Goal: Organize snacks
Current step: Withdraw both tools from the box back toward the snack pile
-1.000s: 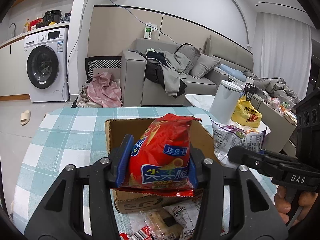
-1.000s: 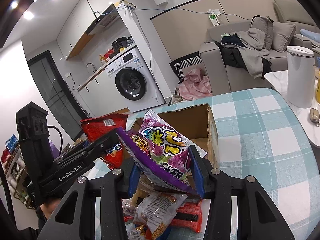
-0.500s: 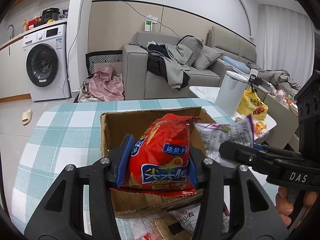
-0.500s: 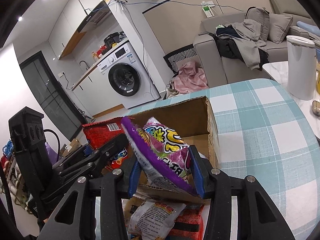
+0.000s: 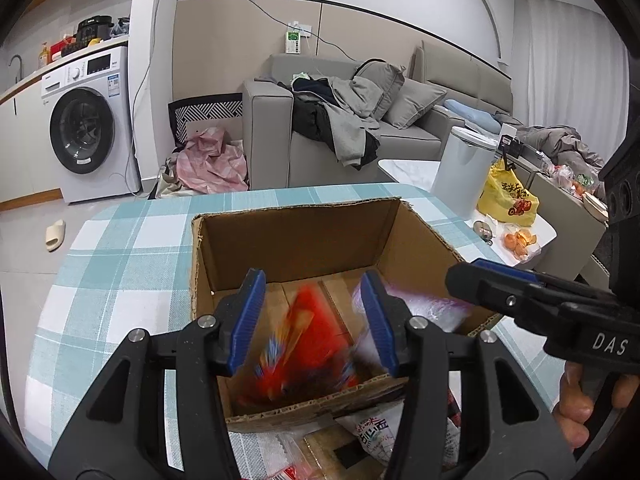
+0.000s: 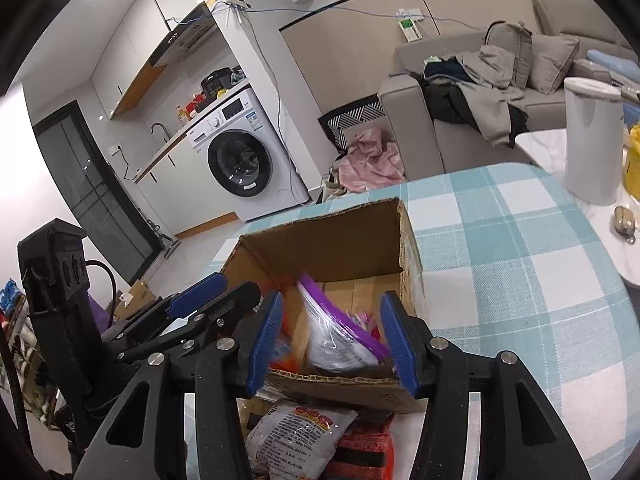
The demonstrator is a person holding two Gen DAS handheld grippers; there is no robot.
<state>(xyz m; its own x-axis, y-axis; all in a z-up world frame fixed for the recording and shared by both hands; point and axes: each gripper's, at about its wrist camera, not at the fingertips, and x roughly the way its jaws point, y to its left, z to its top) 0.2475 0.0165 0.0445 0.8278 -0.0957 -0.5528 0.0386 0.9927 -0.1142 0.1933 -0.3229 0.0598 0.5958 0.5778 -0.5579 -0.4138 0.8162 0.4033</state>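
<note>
Over the checked table (image 5: pixel 120 248), your left claw (image 5: pixel 316 316) sits low-centre in its own view, jaws spread, pinching nothing. Between the blue pads (image 5: pixel 246 316) you see the red snack bag (image 5: pixel 308 344), motion-blurred, inside the cardboard box (image 5: pixel 304 236) and clear of both pads. Right of it in the same frame, a pale purple snack bag (image 5: pixel 424 312) lies in the box, also blurred. Your right claw (image 5: pixel 492 280) comes in from the right edge at the box's right wall, with your hand (image 5: pixel 580 412) on its grip at lower right.

Right-wrist view, left to right: your left claw shows at lower left, pointing at the box. At lower centre your right claw (image 6: pixel 334 332) is spread wide, holding nothing. The purple bag (image 6: pixel 340 336) stands tilted in the box (image 6: pixel 320 244) between the pads; can't tell if it touches the right pad. Orange-red blur of the red bag (image 6: pixel 286 344) just left of it. At bottom centre, in front of the box, loose snack packets (image 6: pixel 296 432) lie on the table.
</note>
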